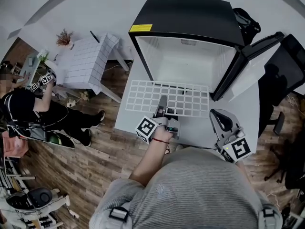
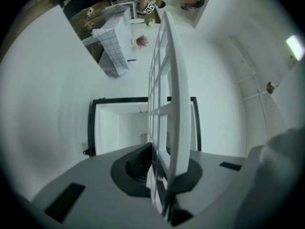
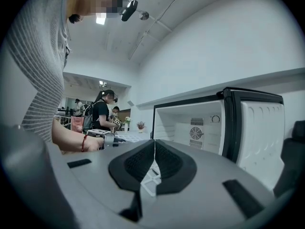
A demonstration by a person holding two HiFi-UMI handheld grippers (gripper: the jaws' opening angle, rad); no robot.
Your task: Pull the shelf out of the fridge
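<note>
While L gripper (image 1: 162,104) fingers clamp shelf (image 1: 143,97) front edge, R gripper (image 1: 216,114) fingers closed, empty.

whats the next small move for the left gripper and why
Probably ease the shelf slightly toward the person before setting it down: the left gripper is clamped on its near edge, and its far edge looks level with the fridge's open mouth, maybe not quite clear.

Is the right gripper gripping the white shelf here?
No, the right gripper has its fingers pressed together on nothing, while the left gripper alone clamps the shelf at its near edge.
</note>
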